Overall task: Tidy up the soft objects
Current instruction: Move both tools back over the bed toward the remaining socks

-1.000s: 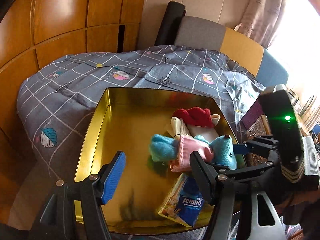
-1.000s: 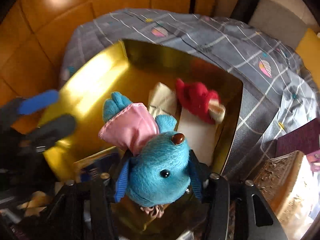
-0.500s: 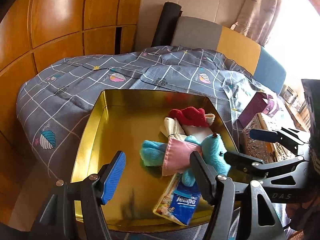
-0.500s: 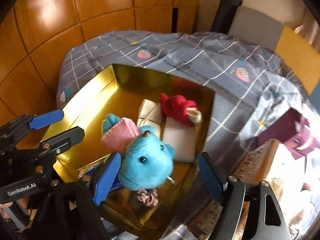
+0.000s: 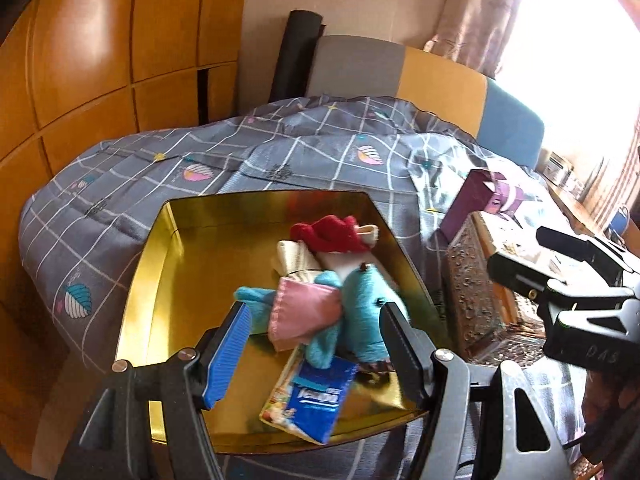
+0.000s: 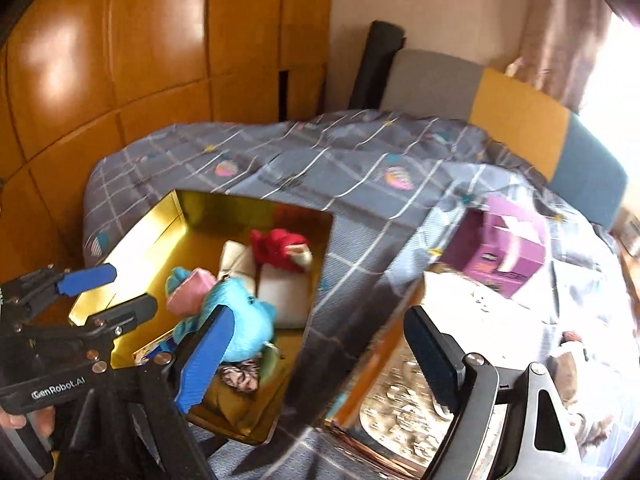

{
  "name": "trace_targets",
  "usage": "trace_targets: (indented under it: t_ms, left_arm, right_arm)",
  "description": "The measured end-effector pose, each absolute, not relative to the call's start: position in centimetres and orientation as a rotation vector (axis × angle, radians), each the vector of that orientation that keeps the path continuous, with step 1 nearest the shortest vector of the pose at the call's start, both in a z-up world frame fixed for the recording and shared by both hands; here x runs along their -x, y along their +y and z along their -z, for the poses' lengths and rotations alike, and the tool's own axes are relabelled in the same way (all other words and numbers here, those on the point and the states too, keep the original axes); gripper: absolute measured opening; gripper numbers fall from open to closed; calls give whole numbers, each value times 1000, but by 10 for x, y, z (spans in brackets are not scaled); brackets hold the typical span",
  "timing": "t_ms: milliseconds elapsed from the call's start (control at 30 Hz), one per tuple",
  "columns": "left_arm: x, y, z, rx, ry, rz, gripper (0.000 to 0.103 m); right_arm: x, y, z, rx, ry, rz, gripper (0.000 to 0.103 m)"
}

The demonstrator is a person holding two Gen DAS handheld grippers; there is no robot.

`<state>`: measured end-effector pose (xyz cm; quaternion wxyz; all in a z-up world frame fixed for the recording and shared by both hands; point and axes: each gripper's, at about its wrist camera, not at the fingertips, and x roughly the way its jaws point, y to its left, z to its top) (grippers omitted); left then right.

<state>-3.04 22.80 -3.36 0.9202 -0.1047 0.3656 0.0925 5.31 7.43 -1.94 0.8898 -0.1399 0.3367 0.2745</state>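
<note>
A gold tray [image 5: 160,264] [image 6: 132,264] lies on the quilted bed. In it lies a blue plush toy [image 5: 364,304] [image 6: 244,320] in a pink garment, on its side. Beside it are a red soft toy [image 5: 332,232] [image 6: 276,246], a cream bundle [image 5: 292,256] and a Tempo tissue pack [image 5: 316,396]. My left gripper [image 5: 316,312] [image 6: 128,288] hovers open over the tray's near side. My right gripper [image 6: 318,320] [image 5: 520,252] is to the right of the tray, its jaws opening wide, with nothing between them.
A purple box [image 5: 480,200] [image 6: 508,248] and an ornate patterned box [image 5: 472,288] [image 6: 400,400] sit on the bed right of the tray. Wooden wardrobe panels [image 5: 100,60] stand behind the bed on the left. A padded headboard [image 6: 520,112] runs along the back.
My right gripper let go of the blue plush, which now lies in the tray. It opened and drew back up and to the right. The left gripper shifted a little.
</note>
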Motion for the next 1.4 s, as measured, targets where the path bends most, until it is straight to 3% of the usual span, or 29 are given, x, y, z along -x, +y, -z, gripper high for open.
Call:
trace_targets:
  t_ms: [267, 967, 1333, 1400]
  left_arm:
    - [26, 202, 24, 160, 741, -143, 67]
    - [15, 152, -1, 100, 699, -14, 67]
    - [-2, 90, -34, 17, 657, 141, 67]
    - [-7, 74, -35, -3, 660, 170, 67]
  right_arm:
    - [-53, 23, 0, 170, 625, -451, 97]
    - [-81, -181, 15, -57, 696, 12, 100]
    - [-92, -364, 56, -369, 736, 475, 102]
    - [-90, -391, 73, -568, 805, 493, 101]
